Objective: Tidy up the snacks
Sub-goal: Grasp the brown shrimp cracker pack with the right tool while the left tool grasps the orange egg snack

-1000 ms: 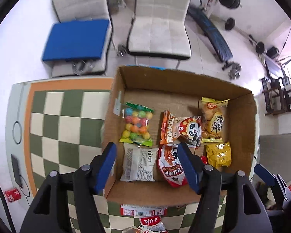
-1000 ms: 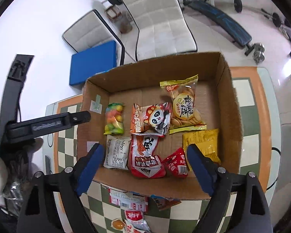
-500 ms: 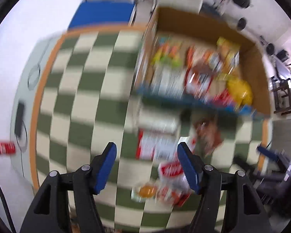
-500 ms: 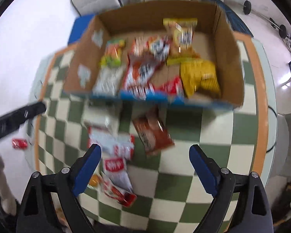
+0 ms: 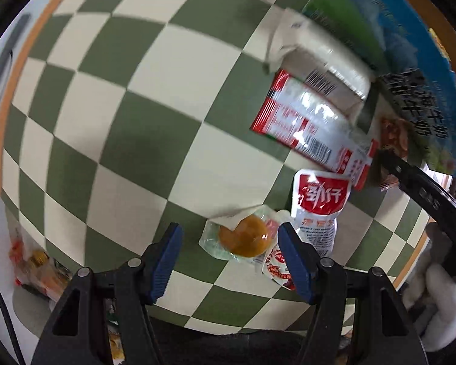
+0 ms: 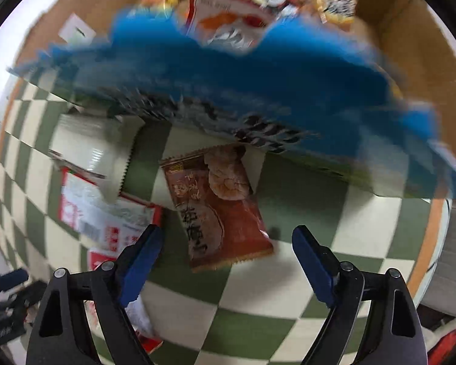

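Both claws have swung away from above the cardboard box [image 6: 416, 30] and dropped low over the checked table [image 5: 136, 91], where the loose snacks lie, which suggests the next round of picking is starting. The left claw [image 5: 229, 254], half open and empty, straddles a clear packet with an orange sweet [image 5: 243, 238], a red-and-white pouch [image 5: 317, 210] just beside it. The right claw [image 6: 228, 261] hangs over a brown-red snack packet [image 6: 219, 206], its jaws wide and closing, nothing pressed between them yet. Further up lie a long red-and-white packet [image 5: 307, 127] and a pale packet [image 5: 322, 60]. The box, blurred behind its blue front, already holds several bright packets [image 6: 228, 9].
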`<action>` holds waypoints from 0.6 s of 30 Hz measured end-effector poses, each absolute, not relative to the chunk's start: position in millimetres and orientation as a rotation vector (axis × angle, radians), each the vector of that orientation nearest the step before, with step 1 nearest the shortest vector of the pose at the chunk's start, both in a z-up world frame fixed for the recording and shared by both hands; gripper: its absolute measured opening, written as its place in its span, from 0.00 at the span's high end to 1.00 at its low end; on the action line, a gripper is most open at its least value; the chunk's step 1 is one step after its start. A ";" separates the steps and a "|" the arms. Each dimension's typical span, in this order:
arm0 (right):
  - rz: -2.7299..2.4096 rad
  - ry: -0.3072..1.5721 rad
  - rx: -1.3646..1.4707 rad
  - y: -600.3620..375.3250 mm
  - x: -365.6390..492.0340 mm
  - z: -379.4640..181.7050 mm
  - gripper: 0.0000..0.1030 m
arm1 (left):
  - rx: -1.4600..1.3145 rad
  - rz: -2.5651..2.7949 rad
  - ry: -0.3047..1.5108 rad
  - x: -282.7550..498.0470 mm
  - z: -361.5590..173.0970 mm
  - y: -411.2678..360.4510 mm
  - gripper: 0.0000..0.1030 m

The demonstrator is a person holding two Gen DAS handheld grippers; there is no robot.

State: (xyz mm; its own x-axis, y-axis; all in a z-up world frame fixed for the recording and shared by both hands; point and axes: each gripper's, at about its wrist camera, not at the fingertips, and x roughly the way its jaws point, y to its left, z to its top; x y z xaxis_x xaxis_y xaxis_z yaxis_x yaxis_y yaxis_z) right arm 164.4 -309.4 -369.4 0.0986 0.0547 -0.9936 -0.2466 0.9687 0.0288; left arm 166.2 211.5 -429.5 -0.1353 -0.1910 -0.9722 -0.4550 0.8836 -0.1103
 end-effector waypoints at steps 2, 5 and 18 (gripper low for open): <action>0.223 1.469 -0.155 -304.2 165.4 -381.2 0.26 | -0.524 0.230 1.737 165.3 -437.6 212.1 0.39; 0.190 1.434 -0.189 -295.4 163.3 -379.9 0.42 | -0.565 0.210 1.775 164.3 -449.1 213.0 0.39; 0.138 1.565 -0.071 -317.5 102.2 -379.8 0.43 | -0.601 0.144 1.853 167.0 -480.0 193.8 0.39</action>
State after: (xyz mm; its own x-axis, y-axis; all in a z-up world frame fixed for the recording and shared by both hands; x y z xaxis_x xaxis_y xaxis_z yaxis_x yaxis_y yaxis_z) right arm 102.2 -317.5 -379.8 0.0001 0.0427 -0.9991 -0.1329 0.9902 0.0423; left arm 167.0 193.8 -480.0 -0.2429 -0.3325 -0.9113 -0.4689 0.8626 -0.1897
